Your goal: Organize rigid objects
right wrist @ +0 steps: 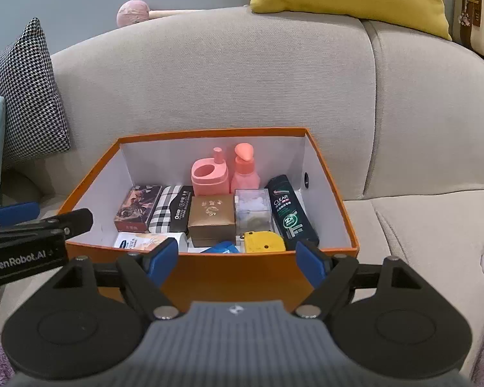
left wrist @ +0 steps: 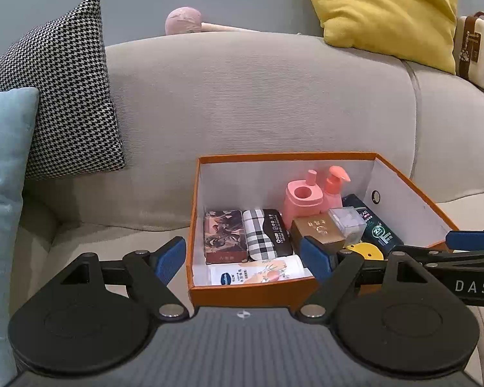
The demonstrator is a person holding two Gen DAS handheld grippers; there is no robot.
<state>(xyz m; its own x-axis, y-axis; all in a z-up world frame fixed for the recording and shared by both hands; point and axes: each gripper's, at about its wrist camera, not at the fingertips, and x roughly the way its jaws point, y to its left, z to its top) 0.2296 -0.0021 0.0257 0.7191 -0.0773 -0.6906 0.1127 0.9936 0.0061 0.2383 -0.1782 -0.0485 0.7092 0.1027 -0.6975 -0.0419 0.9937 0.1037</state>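
Tongs of both hands, left tongs [left wrist: 243, 259] and right tongs [right wrist: 237, 259], stand open and empty at the near wall of the orange box [right wrist: 209, 271] on the sofa [right wrist: 209, 80]. Bottles and small boxes lie packed inside, so sorting seems nearly done. Next move probably needs one clear target, perhaps the yellow tape measure [right wrist: 263, 242].

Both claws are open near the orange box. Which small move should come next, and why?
Probably lower the right claw over the near wall of the orange box toward the yellow tape measure. Both claws look empty, the left claw too, and the tape measure lies loose at the front, closest to the right claw.
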